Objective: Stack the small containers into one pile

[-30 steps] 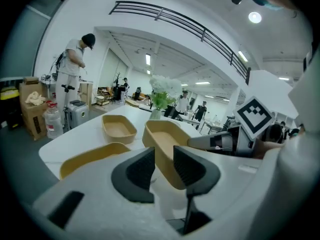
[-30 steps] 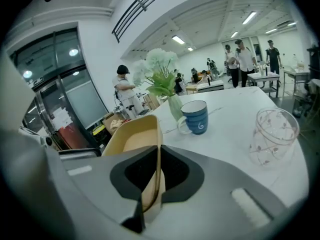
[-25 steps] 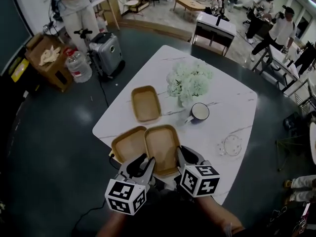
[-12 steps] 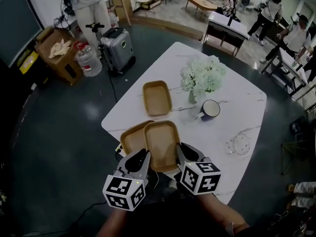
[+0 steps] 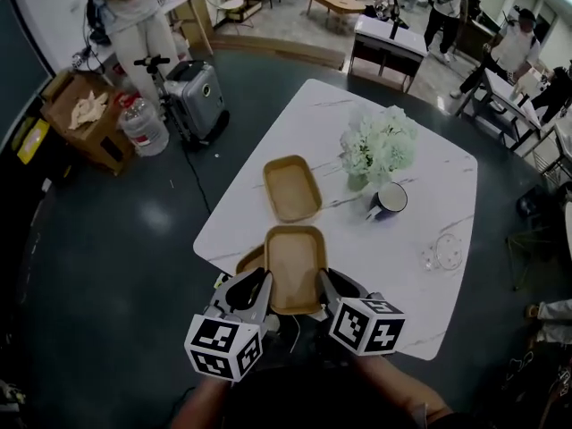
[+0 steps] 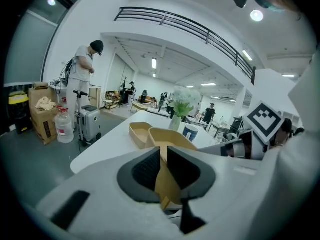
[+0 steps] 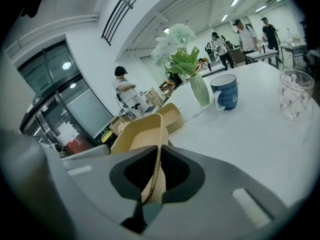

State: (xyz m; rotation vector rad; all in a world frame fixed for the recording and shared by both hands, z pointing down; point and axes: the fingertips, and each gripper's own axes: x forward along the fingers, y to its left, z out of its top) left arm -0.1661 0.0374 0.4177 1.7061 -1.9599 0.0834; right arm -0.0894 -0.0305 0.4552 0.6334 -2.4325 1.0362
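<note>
**Left gripper** [image 5: 256, 286]: pale grey moulded shell, two dark ribbed pads [image 6: 147, 168] and a white cube with black square markers [image 5: 223, 347]. Its jaws have just been closing, with the wall of a tan rectangular pulp container [image 6: 172, 136] between them. **Right gripper** [image 5: 327, 284]: matching shell, pads and marker cube [image 5: 366, 323]. **Wearer**: dark clothing [image 5: 295, 402].

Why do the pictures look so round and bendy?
Wide lens. Head view: least bent, with a glare patch on the floor. Left gripper view: black ring all round, and a ceiling lamp glares. Right gripper view: same ring, and the near tan container looms huge.
</note>
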